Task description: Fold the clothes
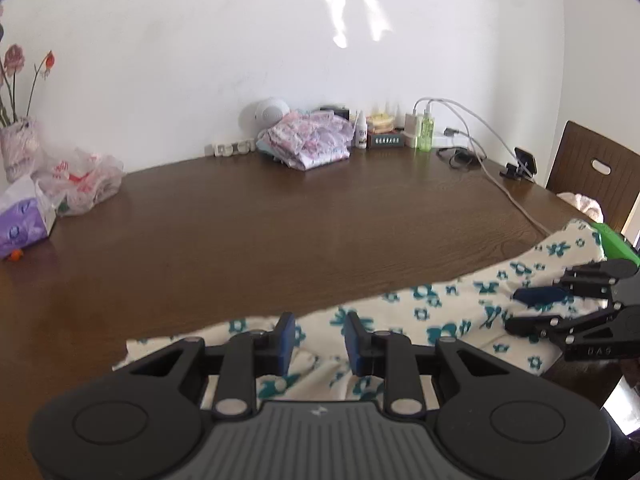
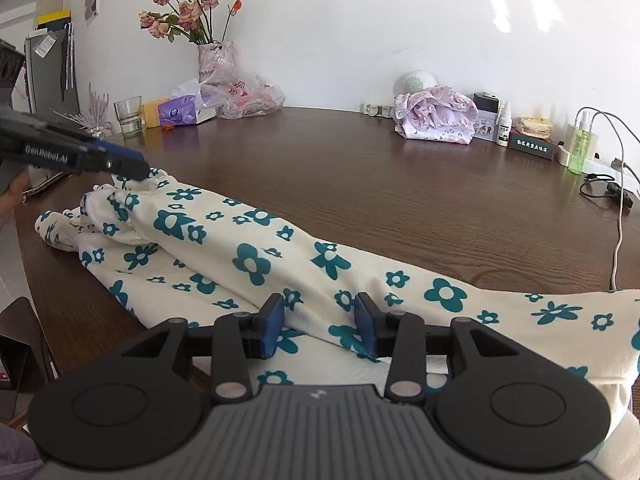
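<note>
A cream garment with teal flowers point(image 1: 440, 304) point(image 2: 260, 248) lies stretched along the near edge of the brown table point(image 1: 280, 240) point(image 2: 360, 168), bunched at its left end. My left gripper point(image 1: 320, 340) hovers low over that end, its blue pads apart and nothing pinched between them. From the right wrist view the left gripper point(image 2: 140, 170) shows its tip just over the bunched cloth. My right gripper point(image 2: 320, 326) stands open over the other end, with a raised fold running between its pads. In the left wrist view the right gripper point(image 1: 512, 310) shows a clear gap between its fingers.
A folded pink floral pile point(image 1: 308, 140) point(image 2: 436, 116) sits at the back by the wall. A plastic bag point(image 1: 80, 180), tissue pack point(image 1: 24, 224), flower vase point(image 2: 216, 60) and glass point(image 2: 128, 116) crowd the left. Bottles, a phone stand point(image 1: 524, 164) and cables point(image 1: 512, 196) lie right; a chair point(image 1: 592, 172) stands beyond.
</note>
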Motion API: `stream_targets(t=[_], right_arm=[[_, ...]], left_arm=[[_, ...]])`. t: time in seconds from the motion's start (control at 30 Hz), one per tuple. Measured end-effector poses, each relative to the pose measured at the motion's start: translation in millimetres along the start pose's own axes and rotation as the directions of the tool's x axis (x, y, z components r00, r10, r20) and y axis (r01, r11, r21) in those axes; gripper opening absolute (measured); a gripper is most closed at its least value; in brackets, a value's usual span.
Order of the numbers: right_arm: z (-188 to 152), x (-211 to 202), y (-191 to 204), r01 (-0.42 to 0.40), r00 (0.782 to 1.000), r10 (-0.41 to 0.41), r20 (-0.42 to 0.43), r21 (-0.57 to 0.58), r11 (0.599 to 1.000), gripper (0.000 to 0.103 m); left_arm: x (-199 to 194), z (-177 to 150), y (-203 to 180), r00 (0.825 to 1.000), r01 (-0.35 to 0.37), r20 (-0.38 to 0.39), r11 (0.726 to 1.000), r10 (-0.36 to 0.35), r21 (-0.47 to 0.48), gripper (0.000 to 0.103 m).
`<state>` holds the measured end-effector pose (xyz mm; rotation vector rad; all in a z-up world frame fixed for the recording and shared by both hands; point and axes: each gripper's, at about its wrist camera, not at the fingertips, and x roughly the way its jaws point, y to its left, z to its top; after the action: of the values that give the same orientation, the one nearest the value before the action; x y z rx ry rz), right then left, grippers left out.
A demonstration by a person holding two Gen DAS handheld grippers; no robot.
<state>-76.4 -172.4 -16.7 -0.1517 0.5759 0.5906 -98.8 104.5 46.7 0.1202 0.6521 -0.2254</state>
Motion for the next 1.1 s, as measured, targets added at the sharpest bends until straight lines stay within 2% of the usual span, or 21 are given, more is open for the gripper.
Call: stream_targets(t=[0.13, 0.2, 0.37, 0.47, 0.53, 0.6, 0.73, 1.1], right_arm=[[1.1, 0.1, -0.2, 0.004, 1.0, -0.004, 0.001, 0.001, 1.0, 0.04], [1.3, 0.2, 0.5, 0.006, 1.0, -0.006, 0.0, -0.001, 1.0, 0.04], [2.1, -0.3, -0.7, 0.003, 1.0, -0.003, -0.002, 0.0, 1.0, 0.04], [3.1, -0.2, -3.3, -0.004, 1.0, 0.004, -0.002, 0.007, 1.0, 0.04], [2.8, -0.5, -3.7, -0.007, 1.0, 0.007, -0.002, 0.008, 1.0, 0.042], [2.6, -0.2, -3.4, -0.011, 1.0, 0.012, -0.002, 0.005, 1.0, 0.045], [1.1, -0.4, -1.2, -0.009, 1.0, 0.009, 0.001, -0.001, 1.0, 0.048], [1.5, -0.4, -2.6, -0.029, 1.0, 0.029, 0.001, 0.008, 1.0, 0.052]], left_arm=[[11.2, -26.4, 2.1, 0.998, -0.029, -0.057, 1.0, 0.03, 0.009, 0.026], [9.9, -34.7, 2.4, 0.999, -0.036, -0.027, 0.999, 0.036, -0.002, 0.027], [6.9, -28.3, 2.7, 0.998, -0.046, -0.048, 0.999, 0.045, -0.013, 0.028], [-7.9, -20.8, 6.1, 1.0, -0.026, 0.009, 0.997, 0.027, -0.074, 0.025], [-18.1, -16.1, 8.5, 0.998, -0.005, 0.054, 0.993, 0.012, -0.121, 0.028], [-19.1, -15.2, 5.1, 0.998, -0.021, 0.054, 0.992, 0.028, -0.122, 0.033], [-4.1, -26.8, -3.8, 0.999, -0.036, -0.012, 0.996, 0.035, -0.079, 0.034], [2.7, -37.0, -2.7, 0.999, -0.041, -0.018, 0.997, 0.04, -0.072, 0.036]])
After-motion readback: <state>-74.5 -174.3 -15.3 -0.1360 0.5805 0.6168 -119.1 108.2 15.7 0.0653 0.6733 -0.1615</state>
